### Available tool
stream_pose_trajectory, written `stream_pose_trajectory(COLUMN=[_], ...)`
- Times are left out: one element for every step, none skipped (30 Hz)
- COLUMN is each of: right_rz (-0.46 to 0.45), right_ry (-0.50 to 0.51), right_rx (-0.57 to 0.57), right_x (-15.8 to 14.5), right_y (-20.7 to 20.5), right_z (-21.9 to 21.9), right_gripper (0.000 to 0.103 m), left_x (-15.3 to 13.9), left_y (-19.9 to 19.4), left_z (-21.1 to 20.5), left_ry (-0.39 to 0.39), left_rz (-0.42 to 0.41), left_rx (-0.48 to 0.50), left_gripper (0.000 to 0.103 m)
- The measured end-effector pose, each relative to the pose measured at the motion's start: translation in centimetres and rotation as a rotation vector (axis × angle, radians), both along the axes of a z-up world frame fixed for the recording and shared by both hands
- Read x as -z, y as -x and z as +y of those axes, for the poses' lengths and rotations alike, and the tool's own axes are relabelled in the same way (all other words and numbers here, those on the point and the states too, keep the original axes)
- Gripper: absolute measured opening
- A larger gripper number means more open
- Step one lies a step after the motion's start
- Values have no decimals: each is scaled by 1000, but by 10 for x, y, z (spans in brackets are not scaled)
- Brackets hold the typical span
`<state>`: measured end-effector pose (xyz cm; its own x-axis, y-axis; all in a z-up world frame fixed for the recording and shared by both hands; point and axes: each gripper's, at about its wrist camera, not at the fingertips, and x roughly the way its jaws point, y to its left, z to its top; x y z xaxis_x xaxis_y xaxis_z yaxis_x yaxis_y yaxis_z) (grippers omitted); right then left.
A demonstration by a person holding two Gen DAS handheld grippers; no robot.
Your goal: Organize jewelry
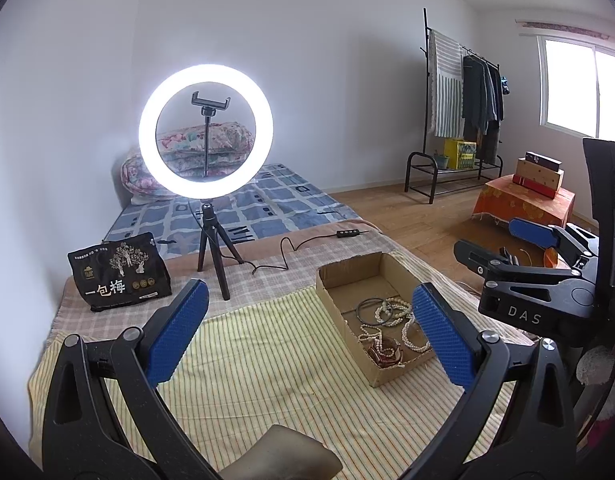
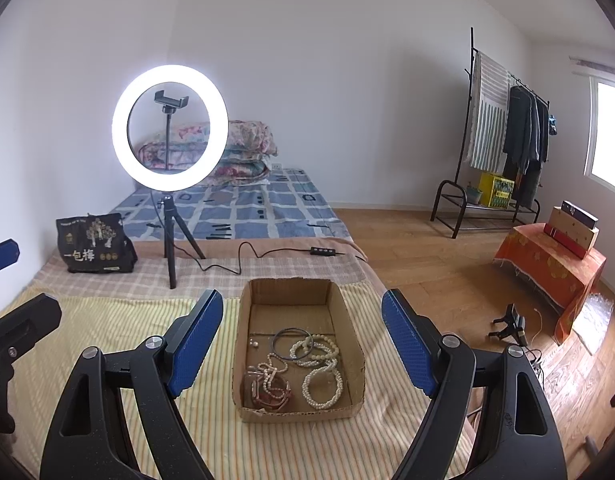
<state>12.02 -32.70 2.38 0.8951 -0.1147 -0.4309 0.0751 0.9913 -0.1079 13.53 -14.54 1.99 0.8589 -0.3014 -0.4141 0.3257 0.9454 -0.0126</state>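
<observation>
An open cardboard box [image 2: 339,300] lies on the striped yellow cloth [image 2: 107,332]. It holds pearl necklaces [image 2: 323,384], a dark bangle [image 2: 292,343] and reddish bead jewelry [image 2: 267,394]. My right gripper [image 2: 303,340] is open and empty, with its fingers on either side of the box, above it. My left gripper [image 1: 309,332] is open and empty, left of the box [image 1: 347,272], with its right finger in front of the jewelry [image 1: 387,316]. The right gripper [image 1: 535,248] also shows at the right of the left wrist view.
A lit ring light [image 2: 170,128] on a tripod stands behind the cloth, its cable [image 2: 243,258] trailing right. A black snack bag [image 2: 93,246] lies at the back left. Folded quilts [image 2: 243,148], a clothes rack [image 2: 503,140] and an orange-covered stand [image 2: 547,264] are farther off.
</observation>
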Motion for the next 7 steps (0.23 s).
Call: stream_pose_trajectory(right_rz=[2,5,7,9,11,11,12], right_ry=[0,0,1,1,0,-1,-1], right_rx=[0,-1,-1,-2,-2,-1,-1], right_x=[0,0,1,1,1,1,0], right_y=[-1,-1,-1,-1,-2,-1,-2], right_z=[0,0,0,0,0,0,0], right_gripper=[82,82,82,82,82,82,82], left_x=[0,0,0,0,0,0,0], left_y=[1,1,1,0,-1,-1,-1], left_z=[0,0,1,2,4,4,5], left_ry=[0,0,3,9,12,13,14], left_rz=[-1,2,5,7,6,1,0], left_rx=[-3,-5,-9,-14,-20,-30,-32], left_gripper=[103,103,103,103,103,103,103])
